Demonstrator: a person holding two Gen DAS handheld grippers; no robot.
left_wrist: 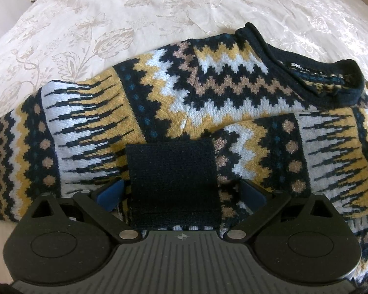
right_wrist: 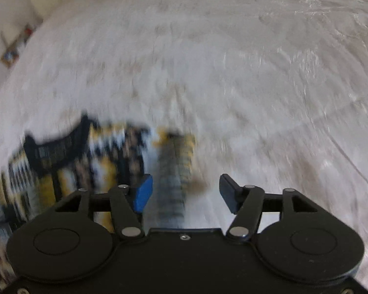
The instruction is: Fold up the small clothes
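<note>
a soft, thick knit sweater (left_wrist: 184,93) lies on the bedspread (left_wrist: 110,12); the left gripper (left_wrist: 181,196) spreads wide around its dark cuff (left_wrist: 174,183), pads clear; the right gripper (right_wrist: 185,193), at three o'clock, gapes empty; best pinched at folded edges.

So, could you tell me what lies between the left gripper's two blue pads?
In the left wrist view, the sweater's dark cuff lies between the left gripper's pads.

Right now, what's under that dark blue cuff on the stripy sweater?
The dark cuff lies on top of the patterned sweater, with zigzag knit showing around it. What sits directly beneath the cuff is covered. Under the sweater is the flowery bedspread.
</note>
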